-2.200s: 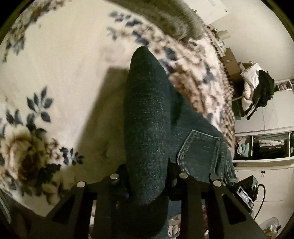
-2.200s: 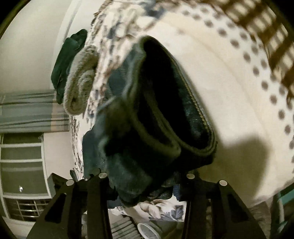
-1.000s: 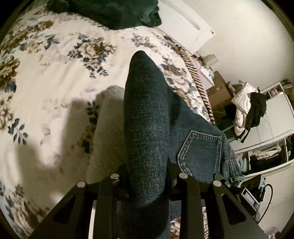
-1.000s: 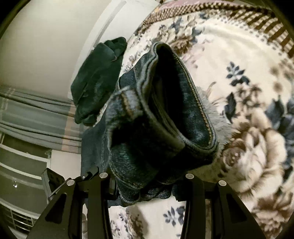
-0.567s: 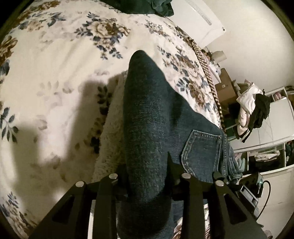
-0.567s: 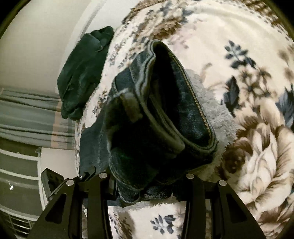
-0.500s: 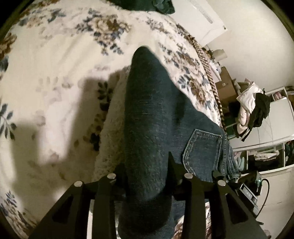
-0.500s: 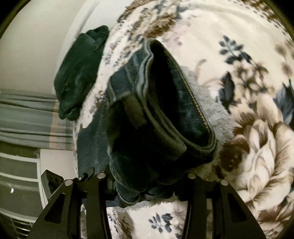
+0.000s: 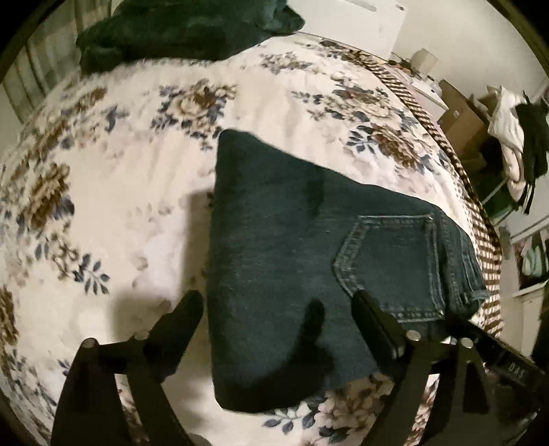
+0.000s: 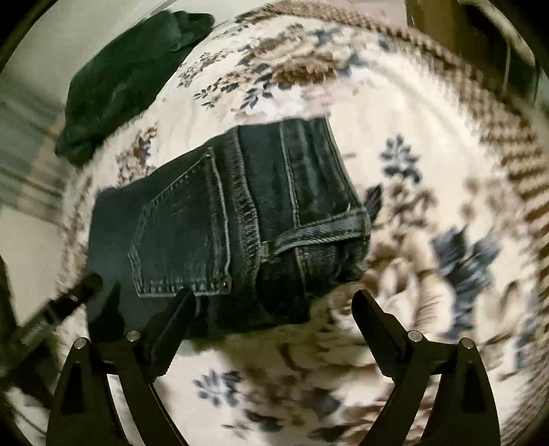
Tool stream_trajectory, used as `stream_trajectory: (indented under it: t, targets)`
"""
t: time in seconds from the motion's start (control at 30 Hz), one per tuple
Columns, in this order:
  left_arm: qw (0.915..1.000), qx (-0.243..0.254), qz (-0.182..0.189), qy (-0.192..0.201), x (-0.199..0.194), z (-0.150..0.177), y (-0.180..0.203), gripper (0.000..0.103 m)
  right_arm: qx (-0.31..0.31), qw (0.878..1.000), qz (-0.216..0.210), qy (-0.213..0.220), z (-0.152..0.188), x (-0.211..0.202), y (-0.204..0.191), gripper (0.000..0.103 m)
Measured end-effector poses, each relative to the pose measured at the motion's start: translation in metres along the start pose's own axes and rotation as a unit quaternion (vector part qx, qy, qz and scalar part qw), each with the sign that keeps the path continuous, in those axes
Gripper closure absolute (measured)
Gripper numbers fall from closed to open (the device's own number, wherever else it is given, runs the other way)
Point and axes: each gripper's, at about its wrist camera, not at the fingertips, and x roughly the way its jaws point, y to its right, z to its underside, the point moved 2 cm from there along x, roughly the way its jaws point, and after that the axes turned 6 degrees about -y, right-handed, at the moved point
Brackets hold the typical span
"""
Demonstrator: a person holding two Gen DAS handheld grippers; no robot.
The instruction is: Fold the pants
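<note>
The left gripper (image 9: pixel 276 302) has its jaws spread wide with nothing clamped between them; its dark fingers (image 9: pixel 178 329) frame the near end of the folded pants (image 9: pixel 291 247) from above. The right gripper (image 10: pixel 272 302) is likewise wide apart and grips nothing, one finger in front of the denim's near edge and the other over bare blanket.

The pants (image 10: pixel 240 223) lie as a compact folded bundle of dark blue denim on the floral blanket (image 9: pixel 103 206) that covers the bed. In the left wrist view a back pocket (image 9: pixel 391 260) faces up on the side toward the right gripper, with the waistband layers stacked at that end. In the right wrist view the same pocket (image 10: pixel 182 233), a belt loop (image 10: pixel 319 233) and the stitched seams show, though that view is smeared by motion blur.

A dark green garment (image 9: pixel 185 31) is heaped at the blanket's far edge, well apart from the pants. The blanket's houndstooth-patterned border (image 9: pixel 480 219) runs along its right edge. Past that edge stand cardboard boxes (image 9: pixel 463 116) and a pile of white and black clothes (image 9: pixel 518 133).
</note>
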Motion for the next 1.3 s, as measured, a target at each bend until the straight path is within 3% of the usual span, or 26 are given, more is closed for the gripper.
stream_trajectory:
  t: [0.13,0.27,0.47,0.63,1.03,1.3]
  targets:
    - [0.9994,0.007,-0.034,0.007,-0.012,0.001,0.009,0.005,-0.044,0.995,0.076,0.044,0.006,-0.033,-0.017,0.0]
    - [0.9981,0.005,-0.059,0.02,-0.032,0.007,0.016,0.005,-0.067,0.988,0.114,0.078,0.012,-0.064,-0.028,0.0]
    - [0.9951,0.002,-0.086,0.049,-0.087,0.027,0.03,0.005,-0.085,0.985,0.115,0.098,0.034,-0.117,-0.036,0.0]
    - [0.9916,-0.008,-0.102,0.08,-0.154,0.057,0.048,0.005,-0.096,0.983,0.105,0.118,0.067,-0.182,-0.042,0.0]
    - [0.9816,-0.004,-0.114,0.153,-0.319,0.155,0.113,0.005,-0.115,0.965,0.097,0.214,0.178,-0.395,-0.035,0.0]
    - [0.9755,-0.002,-0.106,0.193,-0.409,0.214,0.143,0.005,-0.134,0.95,0.089,0.268,0.252,-0.519,-0.028,0.0]
